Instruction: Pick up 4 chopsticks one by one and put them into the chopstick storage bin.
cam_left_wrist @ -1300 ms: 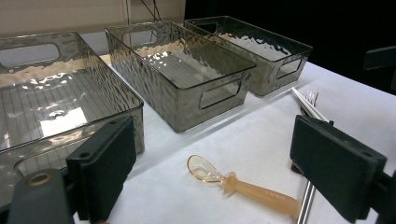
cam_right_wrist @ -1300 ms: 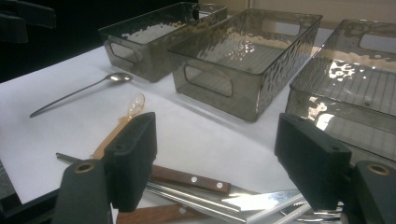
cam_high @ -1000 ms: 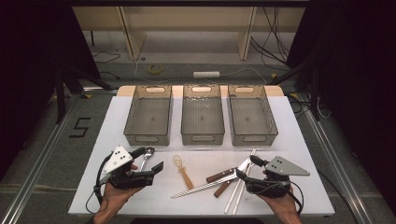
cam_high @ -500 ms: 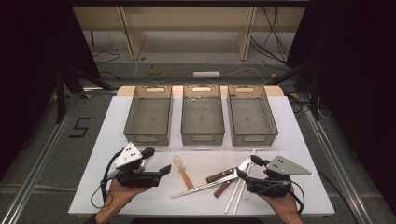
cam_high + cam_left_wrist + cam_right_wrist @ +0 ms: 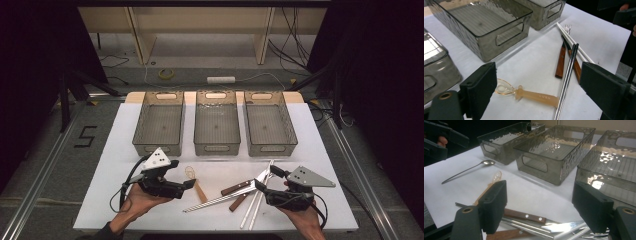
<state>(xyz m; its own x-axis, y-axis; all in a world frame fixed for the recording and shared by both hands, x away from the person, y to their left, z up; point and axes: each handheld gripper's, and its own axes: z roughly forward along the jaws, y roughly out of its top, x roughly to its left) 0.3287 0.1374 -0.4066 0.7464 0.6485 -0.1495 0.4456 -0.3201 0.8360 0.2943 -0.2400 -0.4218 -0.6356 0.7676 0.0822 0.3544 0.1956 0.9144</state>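
My left gripper is near the table's front left, jaws open and pointing right. In the left gripper view an amber plastic spoon lies on the table between the open jaws of that gripper, untouched. The same spoon sits just right of the gripper in the high view. My right gripper stands open over a pile of cutlery: steel chopsticks, wooden-handled knives and white chopsticks. In the right gripper view, a wooden knife handle lies low between the open jaws of this gripper.
Three clear grey bins stand in a row at the back of the white board. A metal spoon lies to the left of the amber one. The other gripper and its hand show far left.
My left gripper has swung from pointing up over the metal spoon to pointing right, with the amber spoon now between its jaws. The right gripper has stayed put.
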